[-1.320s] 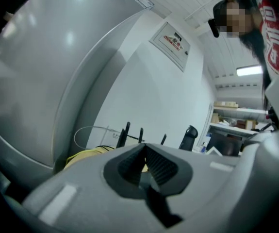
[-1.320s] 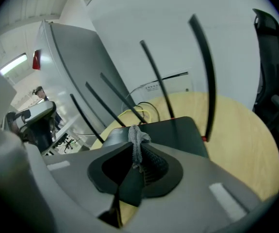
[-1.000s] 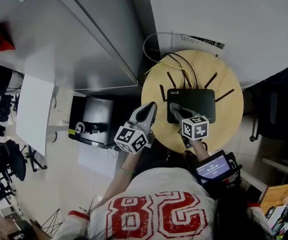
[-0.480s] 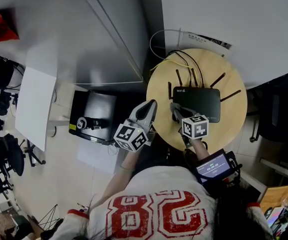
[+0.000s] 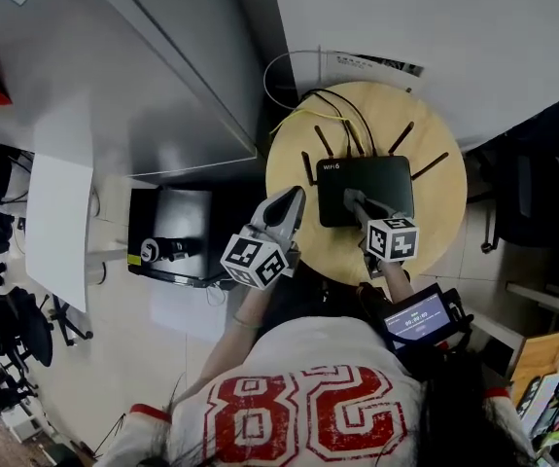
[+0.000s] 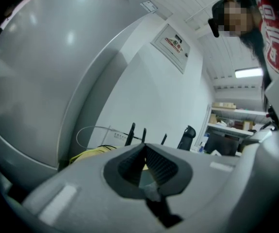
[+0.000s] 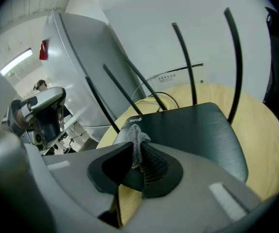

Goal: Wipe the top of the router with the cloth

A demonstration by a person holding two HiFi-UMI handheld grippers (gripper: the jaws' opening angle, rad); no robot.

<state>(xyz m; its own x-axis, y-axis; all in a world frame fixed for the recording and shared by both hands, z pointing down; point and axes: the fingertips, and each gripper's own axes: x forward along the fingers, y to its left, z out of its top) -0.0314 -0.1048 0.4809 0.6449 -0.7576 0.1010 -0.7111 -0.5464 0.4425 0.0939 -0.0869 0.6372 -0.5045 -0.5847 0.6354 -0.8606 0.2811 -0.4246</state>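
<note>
Router, a flat black plastic box (image 5: pixel 381 178) with thin black antennas (image 5: pixel 402 136) fanning toward 12 o'clock, sits at the centre of a round light wooden table (image 5: pixel 294 168). A person's right gripper (image 5: pixel 352 199) extends over it from 6 o'clock, jaws clenched on a bunched grey cloth (image 7: pixel 135 139). The cloth's end pokes out above the 9 o'clock half of the router's top, just short of white WIFI6 lettering (image 7: pixel 135 121); whether it touches the surface cannot be told. The left gripper (image 5: pixel 295 198) hovers at 9 o'clock of the router, over the table's edge, jaws closed together on nothing. A yellow cable (image 5: pixel 303 120) curls off the table at 11 o'clock
</note>
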